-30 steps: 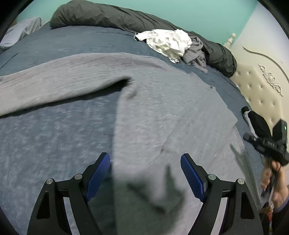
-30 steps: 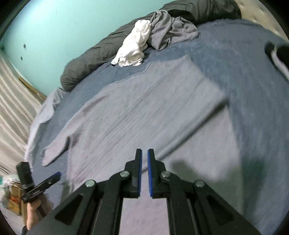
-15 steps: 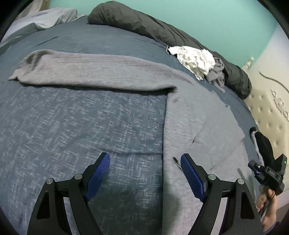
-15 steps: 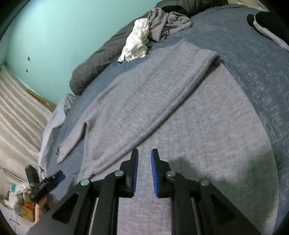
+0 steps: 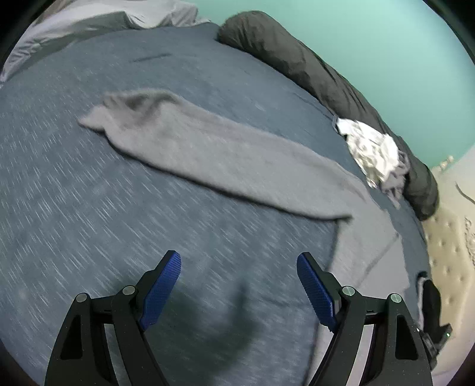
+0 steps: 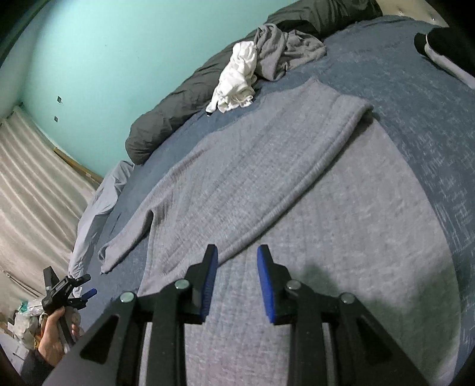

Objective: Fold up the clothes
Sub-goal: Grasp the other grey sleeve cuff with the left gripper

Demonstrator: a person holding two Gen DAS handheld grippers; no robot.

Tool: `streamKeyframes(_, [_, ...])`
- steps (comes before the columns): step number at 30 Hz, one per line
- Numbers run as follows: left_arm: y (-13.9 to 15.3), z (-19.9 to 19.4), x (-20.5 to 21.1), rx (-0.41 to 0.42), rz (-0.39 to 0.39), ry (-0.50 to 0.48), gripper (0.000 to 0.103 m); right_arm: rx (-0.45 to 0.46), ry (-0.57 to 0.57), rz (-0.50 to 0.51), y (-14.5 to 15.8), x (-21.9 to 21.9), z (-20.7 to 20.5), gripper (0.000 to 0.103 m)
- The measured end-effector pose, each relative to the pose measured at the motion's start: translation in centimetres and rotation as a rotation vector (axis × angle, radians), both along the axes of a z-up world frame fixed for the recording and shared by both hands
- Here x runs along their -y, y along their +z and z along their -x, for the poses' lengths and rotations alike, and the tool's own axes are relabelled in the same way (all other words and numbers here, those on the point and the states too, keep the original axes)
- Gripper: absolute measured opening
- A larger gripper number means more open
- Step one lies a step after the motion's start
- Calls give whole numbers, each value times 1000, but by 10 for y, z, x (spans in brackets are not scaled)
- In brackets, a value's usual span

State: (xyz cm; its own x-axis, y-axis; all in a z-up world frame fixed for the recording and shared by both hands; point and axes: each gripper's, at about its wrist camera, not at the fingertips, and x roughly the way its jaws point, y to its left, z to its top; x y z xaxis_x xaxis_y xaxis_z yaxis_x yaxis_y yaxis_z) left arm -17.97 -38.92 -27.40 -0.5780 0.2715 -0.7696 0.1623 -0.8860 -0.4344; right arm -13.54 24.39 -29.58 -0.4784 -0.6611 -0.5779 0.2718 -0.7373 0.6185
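A grey long-sleeved sweater (image 6: 297,225) lies flat on the blue bedspread (image 6: 415,118), with one side folded inward over the body. In the left wrist view its free sleeve (image 5: 213,154) stretches across the bedspread (image 5: 89,207) toward the far left. My left gripper (image 5: 239,286) is open over bare bedspread, short of the sleeve, with nothing between its fingers. My right gripper (image 6: 237,276) is open just above the sweater's body, beside the folded edge, holding nothing. The left gripper (image 6: 77,289) and the hand holding it show at the right wrist view's lower left.
A white garment (image 6: 237,80) and a crumpled grey one (image 6: 285,50) lie by a dark rolled duvet (image 5: 311,68) along the teal wall. A black item (image 5: 432,305) sits near the padded headboard (image 5: 448,258). Pale sheets (image 5: 104,14) and a curtain (image 6: 29,193) lie beyond the bed's far corner.
My right gripper has gone from shut to open above the sweater. My left gripper has swung left off the sweater's body, so the sleeve now fills its view.
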Motion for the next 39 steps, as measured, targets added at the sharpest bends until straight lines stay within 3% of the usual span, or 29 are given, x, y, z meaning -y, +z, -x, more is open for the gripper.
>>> streamKeyframes(4, [-7,21,32,20,-13,62,84,-7,0,4,0,-2,3,27])
streamKeyframes(9, [-18,44,59,31,26,94,84,-3,-3,-8,-4,-3,6,27])
streamKeyframes(22, [-47,82,116,39,-16,206,80,-15,16,-44,-10,9,7,27])
streamKeyframes(24, [-51,87,120,38,-12,213,71,-16,22,-51,-12,12,6,27])
streamKeyframes(28, [-55,95,125,31,-14,214,62,-17,24,-62,-14,16,6,27])
streamKeyframes(31, [-56,100,126,24,-13,211,48,-14,21,-68,-16,17,6,27])
streamKeyframes(34, [-55,103,127,17,-10,209,28,-13,20,-67,-17,16,6,27])
streamKeyframes(36, [-50,103,125,4,5,202,10,-18,19,-70,-16,17,7,27])
streamKeyframes(39, [-41,109,125,-22,17,187,8,-19,15,-68,-16,17,7,27])
